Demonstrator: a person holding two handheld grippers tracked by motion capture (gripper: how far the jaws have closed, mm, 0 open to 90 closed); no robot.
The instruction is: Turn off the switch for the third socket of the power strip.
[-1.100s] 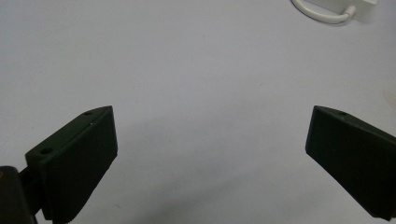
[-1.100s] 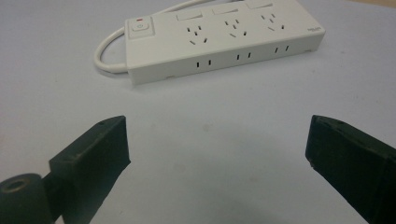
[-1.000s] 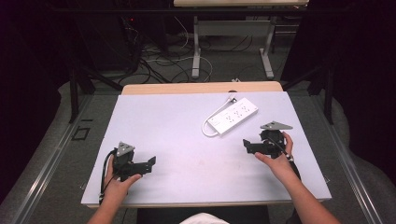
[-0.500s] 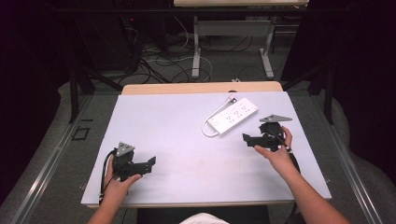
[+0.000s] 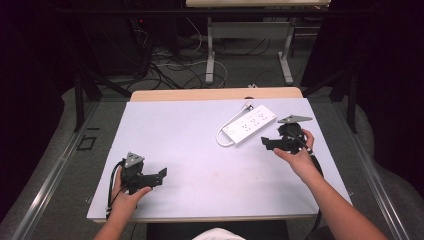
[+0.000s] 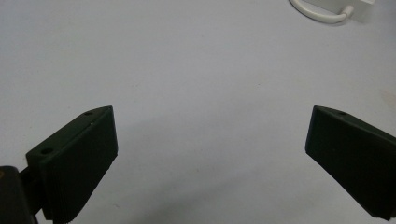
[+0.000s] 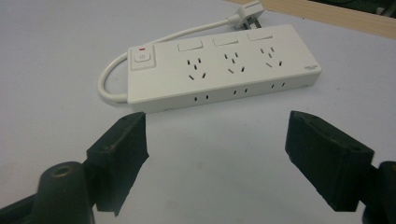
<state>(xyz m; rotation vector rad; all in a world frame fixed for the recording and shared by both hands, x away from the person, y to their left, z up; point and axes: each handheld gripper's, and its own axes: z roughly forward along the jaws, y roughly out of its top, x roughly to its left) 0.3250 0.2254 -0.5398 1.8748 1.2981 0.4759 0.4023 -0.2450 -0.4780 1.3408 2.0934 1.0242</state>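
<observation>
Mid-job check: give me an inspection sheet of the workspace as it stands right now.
Surface: white table top, bare apart from one item.
Job's things: white power strip lying flat, far right; sockets empty, plug at the table's far edge.
Clutter: nothing seen.
Grippers: left gripper open, near left, holding nothing; right gripper open, just short of the strip, not touching it.
Cables: strip's cord looped beside it; a black cable trails from each gripper.
Surroundings: floor cables and desk legs beyond the table; dark room.

high: overhead, forward-down | right tool view: near power strip (image 7: 219, 65)
</observation>
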